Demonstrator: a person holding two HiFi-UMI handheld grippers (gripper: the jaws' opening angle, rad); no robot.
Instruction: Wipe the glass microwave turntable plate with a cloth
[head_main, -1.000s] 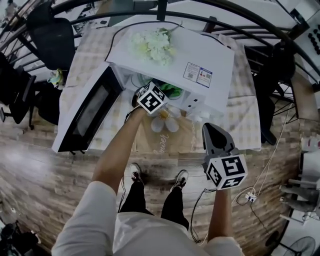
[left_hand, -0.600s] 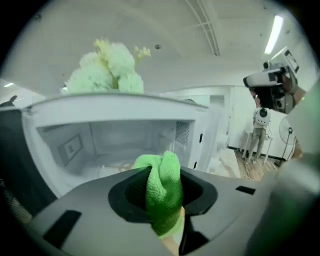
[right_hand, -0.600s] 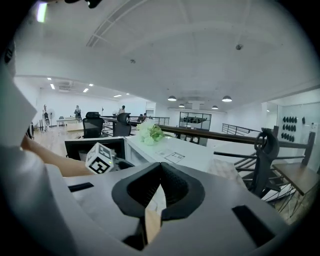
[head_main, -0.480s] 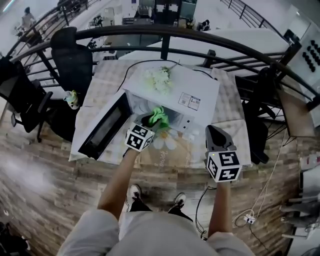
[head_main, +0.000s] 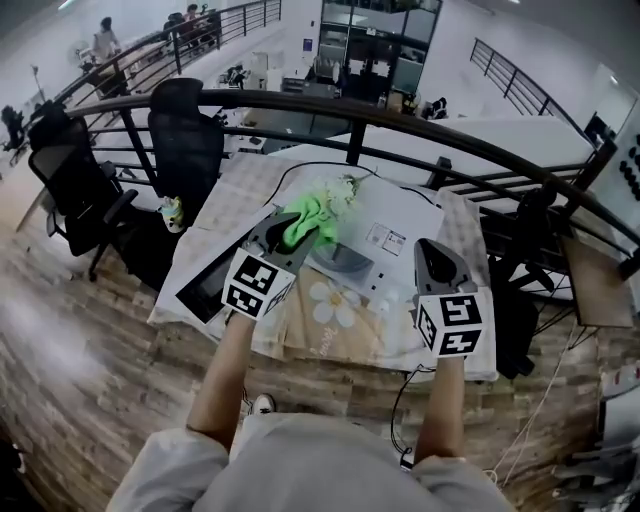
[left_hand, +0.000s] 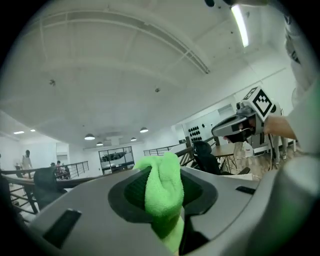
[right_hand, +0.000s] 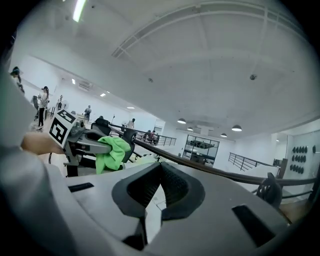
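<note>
**Cloth up in the air, plate in the microwave**

The left gripper (head_main: 284, 231) is clamped on a bright green cloth (head_main: 306, 221). In its own view the fabric is pinched between the two dark pads, a fold standing above them and a tail hanging below. That view looks up at the ceiling (left_hand: 125, 65), so the gripper is tilted upward. The cloth is in the air over the left part of the white microwave (head_main: 385, 225).

The right gripper (right_hand: 160, 182) holds nothing. Its jaws meet at the tips, and only table (head_main: 300, 320) shows through the gap lower down. It hangs to the right of the microwave, well apart from the left one.

The microwave stands on a table with a daisy-print cover, its door (head_main: 205, 288) swung open to the left and white flowers (head_main: 345, 186) on top. A greyish round shape in its opening looks like the plate (head_main: 341, 258) – below the cloth and not touching it – though it is too small to be sure. A dark railing (head_main: 400, 120) curves behind the table.
</note>
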